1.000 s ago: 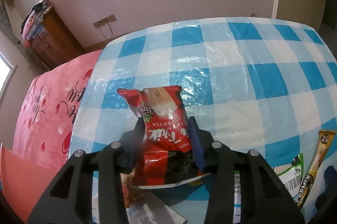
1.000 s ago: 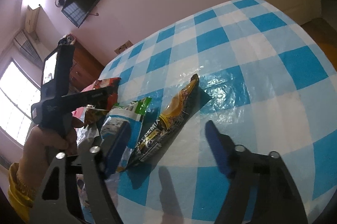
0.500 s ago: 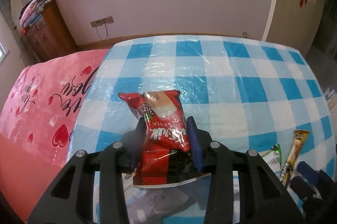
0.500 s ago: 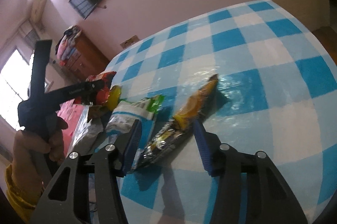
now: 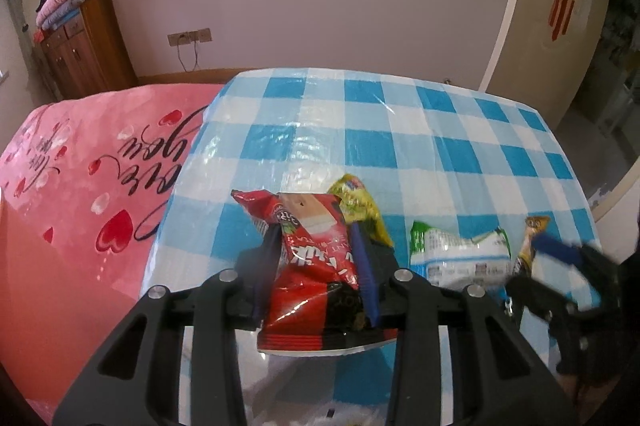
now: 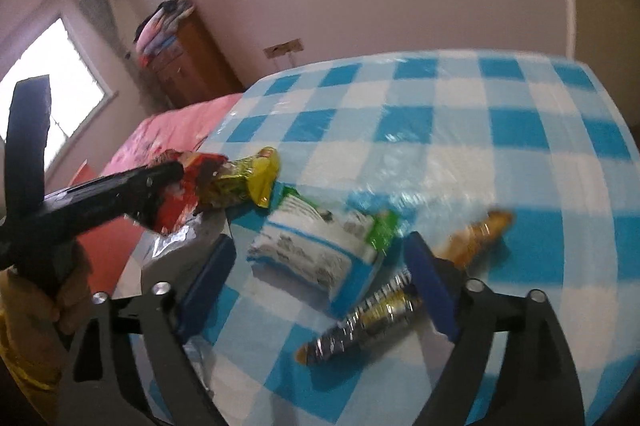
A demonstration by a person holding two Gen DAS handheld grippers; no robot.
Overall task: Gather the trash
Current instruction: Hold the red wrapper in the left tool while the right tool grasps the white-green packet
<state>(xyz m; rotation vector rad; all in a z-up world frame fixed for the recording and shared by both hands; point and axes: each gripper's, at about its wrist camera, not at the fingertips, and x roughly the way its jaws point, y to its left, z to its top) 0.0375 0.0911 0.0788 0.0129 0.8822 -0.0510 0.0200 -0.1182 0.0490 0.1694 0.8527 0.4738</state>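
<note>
The left claw (image 5: 316, 258) pinches a red snack packet (image 5: 312, 262) between its blue pads, gripping it by the sides. The packet's long axis runs along the fingers, its crimped top end pointing away from the camera, and it is lifted clear of the blue-and-white checked surface (image 5: 400, 146). Just beyond the packet's right edge a crumpled yellow-green wrapper (image 5: 360, 208) sticks out; whether it is pinched too or only touches the packet cannot be told.

The right claw (image 6: 316, 274) is spread wide and holds nothing. Between its pads lies a white, blue and green pouch (image 6: 320, 250) flat on the surface, its green end pointing away to the right. Beside the pouch, under the right finger, lies a long gold and dark stick sachet (image 6: 384, 310), slanting from near left to far right.

In the right wrist view the left claw (image 6: 188, 182) hangs at the left edge of the surface, above a silvery sheet (image 6: 176, 242). Beyond that edge spreads a pink bed cover with hearts (image 5: 80, 186), and a wooden cabinet (image 5: 88, 42) stands by the wall.
</note>
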